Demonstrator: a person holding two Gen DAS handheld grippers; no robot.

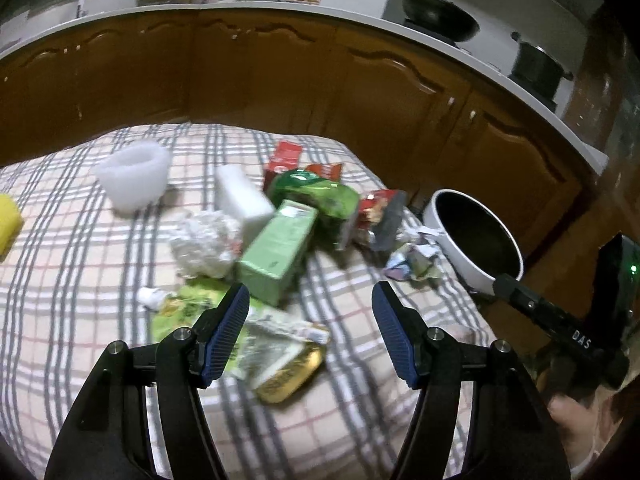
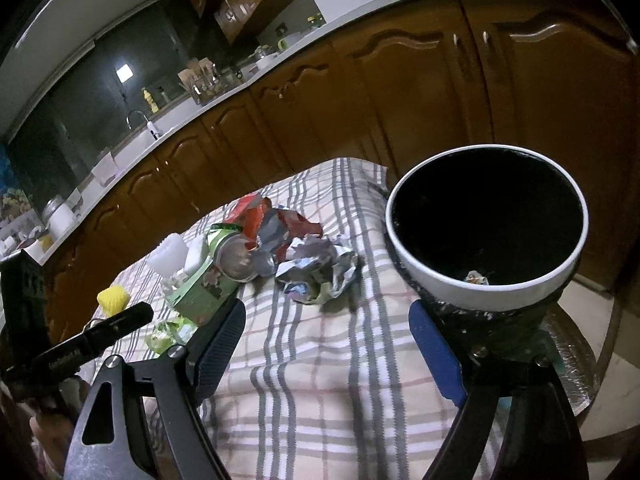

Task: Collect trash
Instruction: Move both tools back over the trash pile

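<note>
Trash lies in a heap on the checked tablecloth: a green carton, a green foil bag, red wrappers, a crumpled white tissue, a crumpled foil wrapper and a gold-and-green wrapper. My left gripper is open and empty, just above the gold-and-green wrapper. A white bin with a black liner stands at the table's right edge, one scrap inside. My right gripper is open and empty, beside the bin, in front of the foil wrapper.
A white ribbed cup, a white block and a yellow object also lie on the cloth. Brown kitchen cabinets under a white counter stand behind the table. The other gripper's body shows at right.
</note>
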